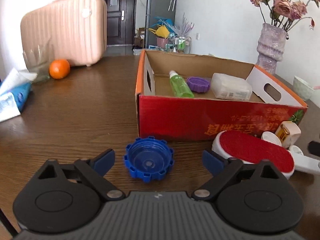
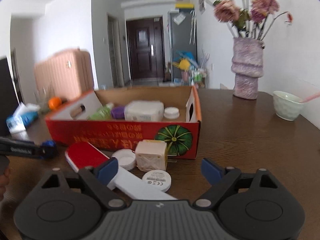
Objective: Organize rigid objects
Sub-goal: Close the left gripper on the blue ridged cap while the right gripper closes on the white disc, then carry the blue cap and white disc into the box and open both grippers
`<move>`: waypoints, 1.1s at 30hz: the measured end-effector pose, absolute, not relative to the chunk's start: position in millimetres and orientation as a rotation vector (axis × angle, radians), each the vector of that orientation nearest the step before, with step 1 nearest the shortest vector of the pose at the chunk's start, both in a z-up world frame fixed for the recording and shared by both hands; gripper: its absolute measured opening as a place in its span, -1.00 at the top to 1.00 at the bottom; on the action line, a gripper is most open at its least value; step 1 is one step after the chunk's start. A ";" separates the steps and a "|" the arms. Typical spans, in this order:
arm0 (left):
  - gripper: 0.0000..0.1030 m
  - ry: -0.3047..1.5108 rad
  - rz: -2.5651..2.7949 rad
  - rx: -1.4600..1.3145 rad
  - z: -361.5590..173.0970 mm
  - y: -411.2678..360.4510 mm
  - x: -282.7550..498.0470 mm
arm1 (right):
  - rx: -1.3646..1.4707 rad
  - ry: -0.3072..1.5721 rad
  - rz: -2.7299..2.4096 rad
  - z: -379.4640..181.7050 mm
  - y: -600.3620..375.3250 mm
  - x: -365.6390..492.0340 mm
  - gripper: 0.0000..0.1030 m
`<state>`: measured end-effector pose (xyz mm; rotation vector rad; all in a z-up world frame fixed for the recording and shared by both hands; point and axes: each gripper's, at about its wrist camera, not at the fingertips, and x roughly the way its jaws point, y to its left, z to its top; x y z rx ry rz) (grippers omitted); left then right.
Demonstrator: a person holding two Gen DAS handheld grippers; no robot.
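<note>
A red cardboard box (image 1: 200,118) stands open on the brown table and holds a green bottle (image 1: 180,85), a purple cap (image 1: 198,84) and a clear plastic case (image 1: 231,87). A blue screw cap (image 1: 149,160) lies upside down on the table, between the fingers of my open left gripper (image 1: 158,160), which do not touch it. In the right wrist view my right gripper (image 2: 158,169) is open and empty above a round white disc (image 2: 157,179), a white cube (image 2: 151,158), a white lid (image 2: 124,159) and a red-and-white brush (image 2: 86,155). The box (image 2: 124,134) also holds a white lid (image 2: 171,112).
A pink suitcase (image 1: 64,30), an orange (image 1: 59,68), a glass (image 1: 37,60) and a tissue pack (image 1: 14,94) sit at the left. A purple vase with flowers (image 2: 247,70) and a pale green bowl (image 2: 287,105) stand at the right. The left gripper shows at the right wrist view's left edge (image 2: 43,149).
</note>
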<state>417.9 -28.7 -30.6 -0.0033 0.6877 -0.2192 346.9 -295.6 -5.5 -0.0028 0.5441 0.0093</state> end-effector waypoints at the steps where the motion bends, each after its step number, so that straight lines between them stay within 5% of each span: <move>1: -0.64 0.701 -0.210 0.004 -32.3 -29.4 419.7 | -0.016 0.545 0.003 -7.5 -292.8 352.1 -0.65; 5: -0.53 0.688 -0.198 0.001 -36.7 -29.2 418.4 | -0.009 0.580 -0.004 -19.2 -286.3 371.3 -0.48; 8: -0.33 0.674 -0.165 0.023 -36.9 -30.8 418.1 | -0.007 0.607 -0.030 -27.2 -285.3 379.0 -0.21; 12: -0.05 0.674 -0.153 -0.006 -34.5 -25.7 418.7 | 0.039 0.642 -0.041 -31.7 -290.9 383.8 -0.13; 18: -0.08 0.675 -0.146 -0.005 -34.0 -24.6 418.1 | -0.010 0.664 -0.047 -33.4 -288.0 374.2 0.01; 21: -0.37 0.673 -0.167 0.028 -35.9 -30.9 416.5 | 0.007 0.667 -0.055 -32.6 -293.9 367.8 0.05; 23: -0.35 0.671 -0.179 0.045 -37.8 -34.1 415.8 | 0.003 0.664 -0.049 -32.2 -294.6 365.3 0.21; 25: -0.04 0.659 -0.193 0.051 -37.8 -35.3 414.2 | -0.004 0.659 -0.047 -32.2 -294.2 365.2 0.25; 33: -0.03 0.621 -0.190 0.059 -33.2 -30.7 409.9 | 0.074 0.586 -0.060 -16.8 -302.5 344.1 0.25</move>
